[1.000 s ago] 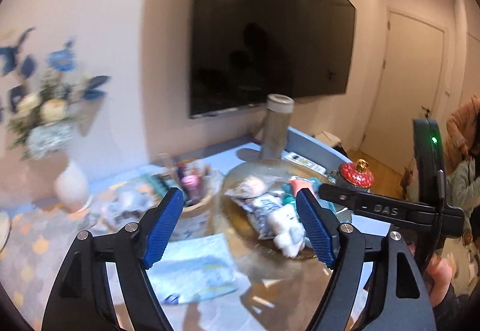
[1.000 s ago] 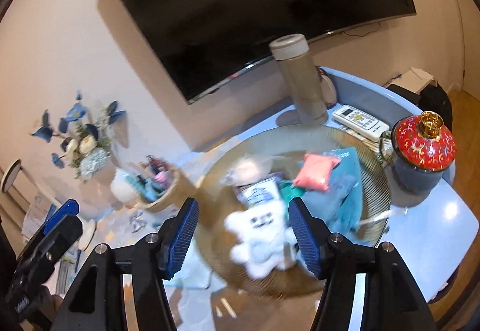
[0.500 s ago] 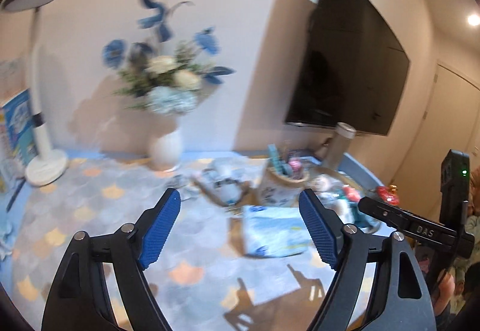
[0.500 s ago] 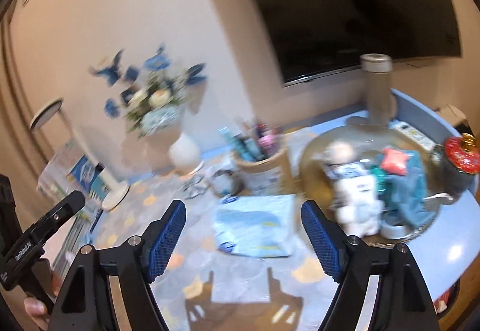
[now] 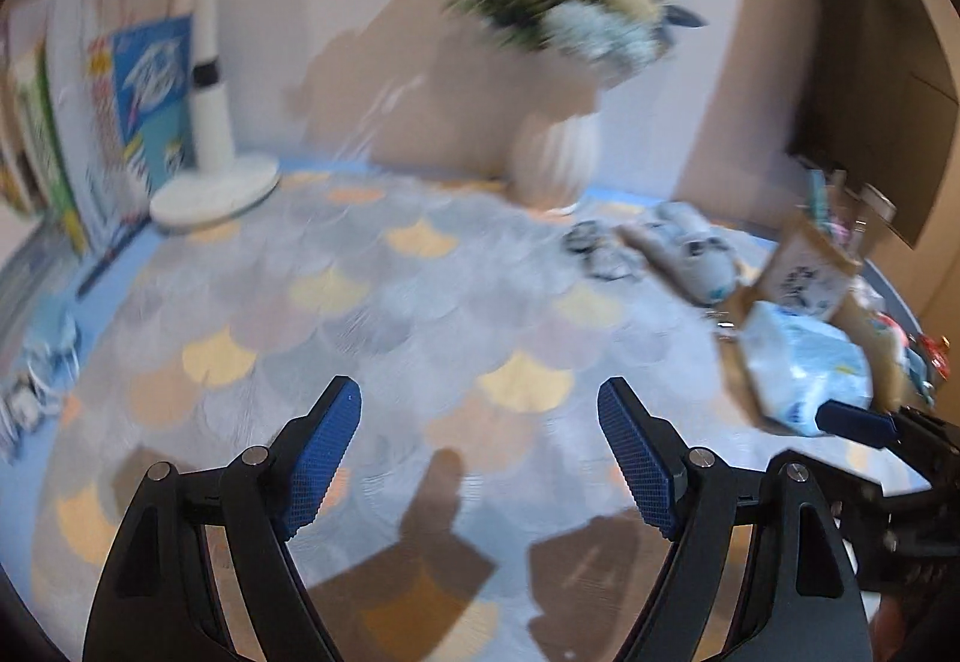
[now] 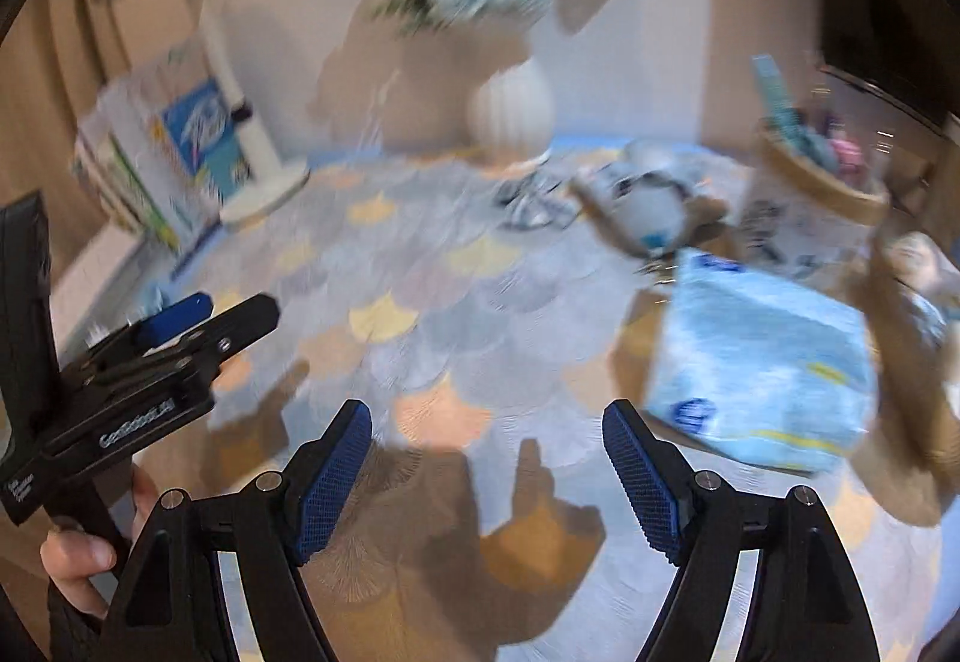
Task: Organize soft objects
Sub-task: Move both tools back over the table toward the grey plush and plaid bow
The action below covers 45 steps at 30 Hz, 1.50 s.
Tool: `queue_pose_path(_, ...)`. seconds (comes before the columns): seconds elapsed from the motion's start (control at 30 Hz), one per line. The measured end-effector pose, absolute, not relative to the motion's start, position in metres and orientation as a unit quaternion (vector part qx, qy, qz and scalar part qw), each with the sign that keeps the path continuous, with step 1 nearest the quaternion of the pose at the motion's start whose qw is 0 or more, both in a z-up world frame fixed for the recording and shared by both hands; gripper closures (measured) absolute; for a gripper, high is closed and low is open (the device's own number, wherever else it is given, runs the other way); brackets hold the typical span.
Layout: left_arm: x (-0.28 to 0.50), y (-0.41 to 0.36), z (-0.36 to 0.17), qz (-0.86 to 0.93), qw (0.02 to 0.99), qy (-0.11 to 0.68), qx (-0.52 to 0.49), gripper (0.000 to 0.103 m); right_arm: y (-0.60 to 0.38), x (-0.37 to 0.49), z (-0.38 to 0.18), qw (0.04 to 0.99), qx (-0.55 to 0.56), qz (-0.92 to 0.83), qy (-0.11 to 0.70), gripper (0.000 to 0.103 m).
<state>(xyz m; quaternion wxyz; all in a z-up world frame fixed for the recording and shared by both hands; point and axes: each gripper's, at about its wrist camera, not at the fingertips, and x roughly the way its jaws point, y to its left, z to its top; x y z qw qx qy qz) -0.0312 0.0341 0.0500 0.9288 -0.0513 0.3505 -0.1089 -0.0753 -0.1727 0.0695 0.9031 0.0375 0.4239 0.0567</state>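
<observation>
Right, left wrist view first: the left gripper (image 5: 480, 452) hangs with its blue pads spread wide and nothing between them, over the scallop-patterned mat (image 5: 372, 302). Everything's blurred. At the right edge of the frame sits the pale blue soft pack (image 5: 804, 368), well apart from the pads; beyond it, upper right, some grey plush things (image 5: 690, 254), too smeared to name. Over to the right wrist view: the right gripper (image 6: 486, 473) is just as wide and empty. That soft pack (image 6: 762, 362) lies right of centre, near the right-hand pad. It looks light and squashy with a slick wrapper, so I'd pinch across a narrow edge, gently
</observation>
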Motion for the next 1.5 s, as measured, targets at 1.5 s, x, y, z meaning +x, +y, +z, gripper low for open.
queue_pose_path(1.5,-0.018,0.041,0.022,-0.087,0.923,0.371,-0.06,0.023,-0.136,-0.024,-0.009,0.893,-0.001,-0.024,0.45,0.0)
